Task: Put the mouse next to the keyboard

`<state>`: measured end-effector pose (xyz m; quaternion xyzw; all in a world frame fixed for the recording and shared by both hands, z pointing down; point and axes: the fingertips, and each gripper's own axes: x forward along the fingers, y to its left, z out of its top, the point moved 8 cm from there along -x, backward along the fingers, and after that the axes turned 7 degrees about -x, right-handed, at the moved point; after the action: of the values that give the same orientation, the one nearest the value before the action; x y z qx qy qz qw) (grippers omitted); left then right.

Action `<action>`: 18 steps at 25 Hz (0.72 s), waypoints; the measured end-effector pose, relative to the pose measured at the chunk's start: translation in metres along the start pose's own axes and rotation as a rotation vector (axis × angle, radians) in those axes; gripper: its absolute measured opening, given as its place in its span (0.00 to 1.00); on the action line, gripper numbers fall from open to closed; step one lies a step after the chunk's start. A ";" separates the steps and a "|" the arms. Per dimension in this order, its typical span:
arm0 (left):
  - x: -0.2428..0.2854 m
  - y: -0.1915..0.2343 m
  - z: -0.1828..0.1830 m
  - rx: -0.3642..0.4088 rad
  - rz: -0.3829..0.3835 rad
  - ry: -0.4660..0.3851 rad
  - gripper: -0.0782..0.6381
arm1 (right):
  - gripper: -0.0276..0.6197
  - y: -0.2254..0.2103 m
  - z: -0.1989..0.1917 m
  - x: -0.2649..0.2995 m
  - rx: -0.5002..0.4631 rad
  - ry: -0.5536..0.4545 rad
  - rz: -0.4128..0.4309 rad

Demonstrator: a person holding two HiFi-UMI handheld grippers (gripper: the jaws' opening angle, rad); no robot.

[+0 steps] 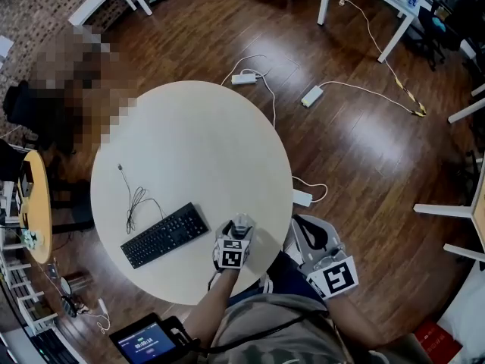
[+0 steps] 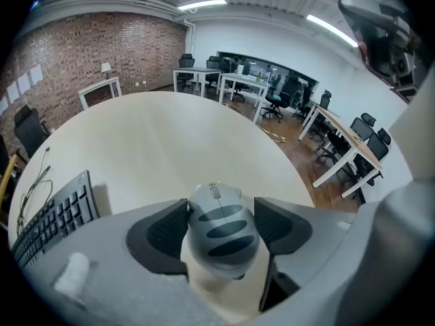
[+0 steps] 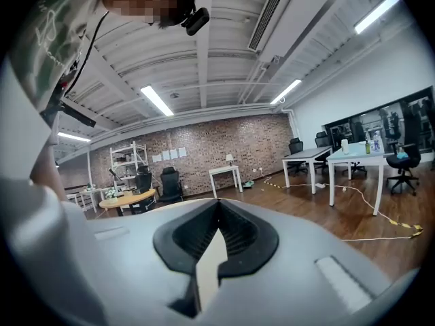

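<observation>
well, the left gripper [image 2: 221, 209] is closed on the mouse [image 2: 219, 233], one dark pad on each flank of the grey shell and the scroll wheel pointing away from the camera. in the head view the gripper and mouse sit low over the round white table [image 1: 197, 142], near its rim at about 4 o'clock. whether the mouse's underside touches the tabletop i cannot tell.

the black keyboard [image 1: 164, 235] lies at roughly 9 o'clock from the mouse, near it but apart, with bare tabletop between them. it is set at a slant on the table's 7 o'clock part. its thin dark cable [image 1: 135, 197] loops loosely out towards 9 o'clock on the table.

the right gripper [image 3: 216, 240] has its jaws pressed together with nothing between them. in the head view it is off the table, beyond the rim at 4 o'clock and close to the person's lap.

on the dark wooden floor past the table's 12 to 2 o'clock side lie two white power strips [image 1: 244, 78] with trailing white cords. white-legged desks stand further out.
</observation>
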<state>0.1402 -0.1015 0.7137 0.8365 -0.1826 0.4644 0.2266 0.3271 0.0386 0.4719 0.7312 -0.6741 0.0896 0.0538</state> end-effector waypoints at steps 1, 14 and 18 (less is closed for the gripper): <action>0.004 -0.001 0.006 0.014 -0.004 0.002 0.55 | 0.05 -0.004 0.000 -0.001 -0.001 0.003 -0.013; 0.044 -0.003 0.065 0.014 -0.038 -0.077 0.55 | 0.05 -0.028 0.000 -0.017 -0.025 0.064 -0.087; 0.057 -0.004 0.085 0.015 -0.039 -0.122 0.56 | 0.05 -0.032 -0.001 -0.024 -0.034 0.078 -0.125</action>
<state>0.2294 -0.1502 0.7226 0.8683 -0.1762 0.4092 0.2180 0.3573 0.0651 0.4688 0.7669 -0.6259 0.1030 0.0979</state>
